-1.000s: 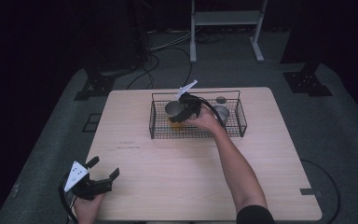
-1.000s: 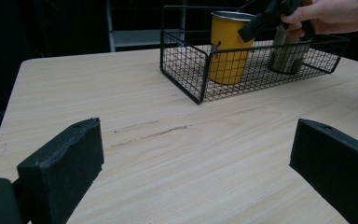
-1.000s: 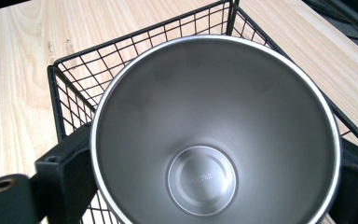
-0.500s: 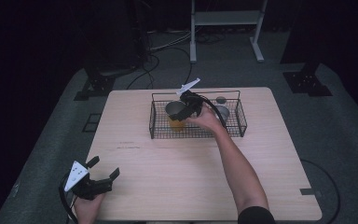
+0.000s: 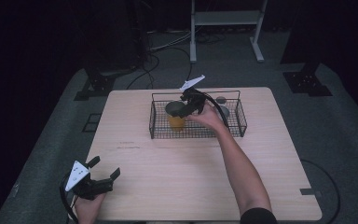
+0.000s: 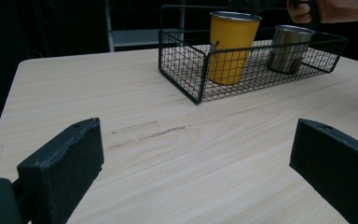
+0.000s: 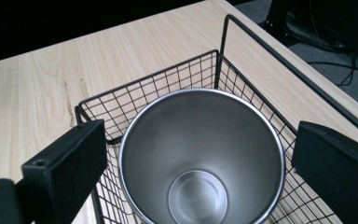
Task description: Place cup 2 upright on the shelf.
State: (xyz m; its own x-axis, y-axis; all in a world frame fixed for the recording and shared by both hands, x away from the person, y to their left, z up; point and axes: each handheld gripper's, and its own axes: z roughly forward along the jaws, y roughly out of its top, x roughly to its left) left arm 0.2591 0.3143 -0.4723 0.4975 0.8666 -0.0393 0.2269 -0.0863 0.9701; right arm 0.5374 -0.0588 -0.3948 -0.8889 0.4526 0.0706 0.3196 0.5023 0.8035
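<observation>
Right tool (image 5: pixel 185 103), jaws just spread, hangs clear above the yellow steel-lined tumbler (image 5: pixel 175 116) now released upright in the black wire basket (image 5: pixel 240 122).

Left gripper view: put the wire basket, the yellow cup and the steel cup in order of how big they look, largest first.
1. wire basket
2. yellow cup
3. steel cup, though it stands farther from the camera, so its true size against the yellow cup is unsure.

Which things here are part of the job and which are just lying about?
In the job:
yellow cup, upright in the basket
wire basket
right gripper, jaws just opened, astride the cup and clear of it

Lying about:
steel cup, also in the basket
left gripper, open, at the table's near edge
</observation>
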